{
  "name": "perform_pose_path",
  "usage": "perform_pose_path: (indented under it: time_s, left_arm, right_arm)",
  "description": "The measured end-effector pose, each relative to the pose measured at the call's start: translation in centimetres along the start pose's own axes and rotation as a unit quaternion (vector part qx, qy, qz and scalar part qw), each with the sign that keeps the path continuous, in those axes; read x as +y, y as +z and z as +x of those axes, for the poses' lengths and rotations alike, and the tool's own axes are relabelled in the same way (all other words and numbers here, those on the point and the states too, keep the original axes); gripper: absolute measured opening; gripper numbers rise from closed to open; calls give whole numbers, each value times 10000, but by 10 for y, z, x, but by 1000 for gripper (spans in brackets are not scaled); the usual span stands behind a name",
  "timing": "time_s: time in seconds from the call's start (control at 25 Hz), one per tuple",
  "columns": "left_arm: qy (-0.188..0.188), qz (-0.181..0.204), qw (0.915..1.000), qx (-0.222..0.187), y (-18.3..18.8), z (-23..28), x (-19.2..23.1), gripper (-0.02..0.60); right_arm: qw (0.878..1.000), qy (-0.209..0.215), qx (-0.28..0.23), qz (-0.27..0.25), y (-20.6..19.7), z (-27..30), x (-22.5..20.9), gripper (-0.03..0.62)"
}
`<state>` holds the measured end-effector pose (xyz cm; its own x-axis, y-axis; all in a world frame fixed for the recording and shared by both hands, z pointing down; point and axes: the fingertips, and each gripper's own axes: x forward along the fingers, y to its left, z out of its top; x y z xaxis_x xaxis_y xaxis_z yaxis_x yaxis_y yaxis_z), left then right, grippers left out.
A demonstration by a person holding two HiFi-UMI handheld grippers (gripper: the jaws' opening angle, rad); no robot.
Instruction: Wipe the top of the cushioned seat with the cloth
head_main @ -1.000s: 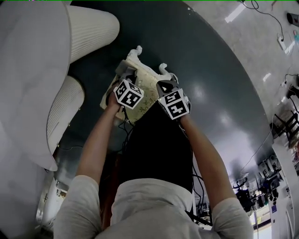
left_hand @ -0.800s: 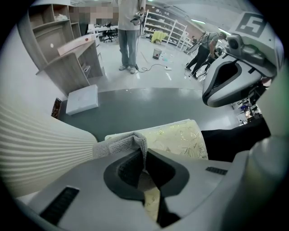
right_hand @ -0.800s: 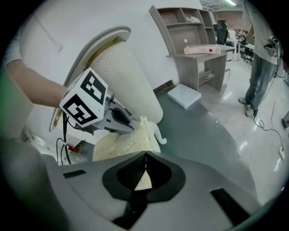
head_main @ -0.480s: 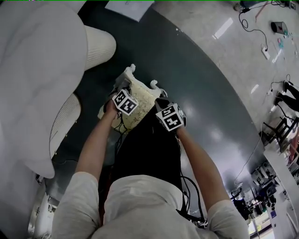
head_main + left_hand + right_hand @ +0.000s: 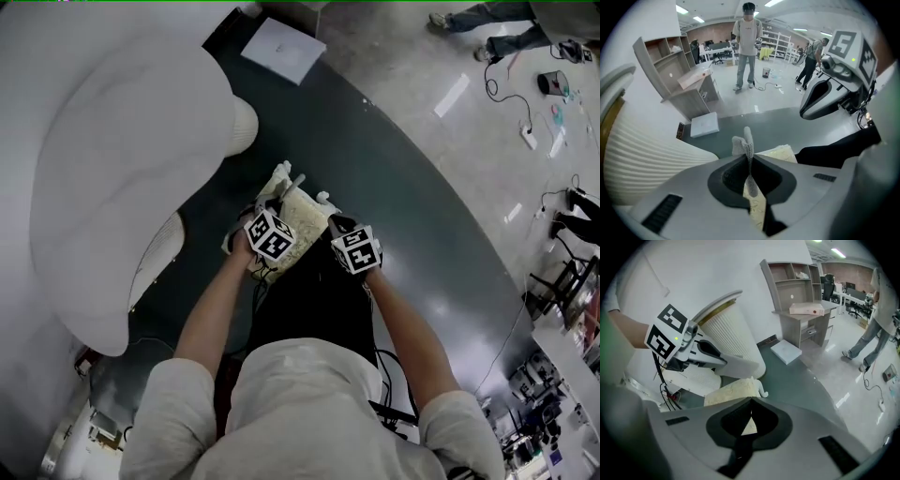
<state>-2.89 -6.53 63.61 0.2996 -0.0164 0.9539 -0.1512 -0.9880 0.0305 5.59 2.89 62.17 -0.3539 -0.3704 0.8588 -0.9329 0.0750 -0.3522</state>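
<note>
A cream-yellow cloth (image 5: 300, 217) hangs bunched between my two grippers over a dark round mat (image 5: 441, 253). My left gripper (image 5: 269, 206) is shut on one edge of it; a white strip of cloth (image 5: 748, 143) stands pinched between the jaws. My right gripper (image 5: 331, 217) is shut on the other side, and the cloth (image 5: 733, 391) shows just past its closed jaws. The white cushioned seat (image 5: 112, 159), on a ribbed base (image 5: 155, 258), lies to the left of both grippers, apart from the cloth.
A flat white box (image 5: 284, 49) lies on the mat's far edge. A wooden shelf desk (image 5: 677, 77) stands beyond it. People (image 5: 747, 44) stand on the shiny floor, where cables (image 5: 525, 131) lie at the right.
Both grippers and the cloth have drawn closer together and look smaller and farther below the camera. The view has swung so that more floor and the white box show.
</note>
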Motion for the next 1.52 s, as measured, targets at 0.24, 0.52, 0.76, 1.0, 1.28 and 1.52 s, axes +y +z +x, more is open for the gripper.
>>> perform_pose_path:
  time_s: [0.24,0.52,0.76,1.0,1.28,1.52]
  left_arm:
    - [46,-391,9983,-432,21,-59,-23,26]
    - [204,-962,9881,-1185,36,-140,-23,26]
    - [323,-1703,9713,-1629,40,-174,-17,26]
    - [772,-2510,9411,-2129,47,-206,-24,26]
    - [1672,-3131,9020,-2456,53,-262,-54,26]
    - [2646,-3549,8505,-2841,66,-304,-113,26]
  right_arm:
    - [9989,178,-285,-337,33,-40,32,9]
    - [9913,201,-692,-1102,81,-67,77,9]
    - [9809,362,-890,-1692,108,-107,111,9]
    - [9728,457,-1259,-1890,120,-149,111,9]
    - [9462,757,-1751,-2615,126,-206,132,9]
    - [9170,1193,-2205,-3103,99,-253,153,9]
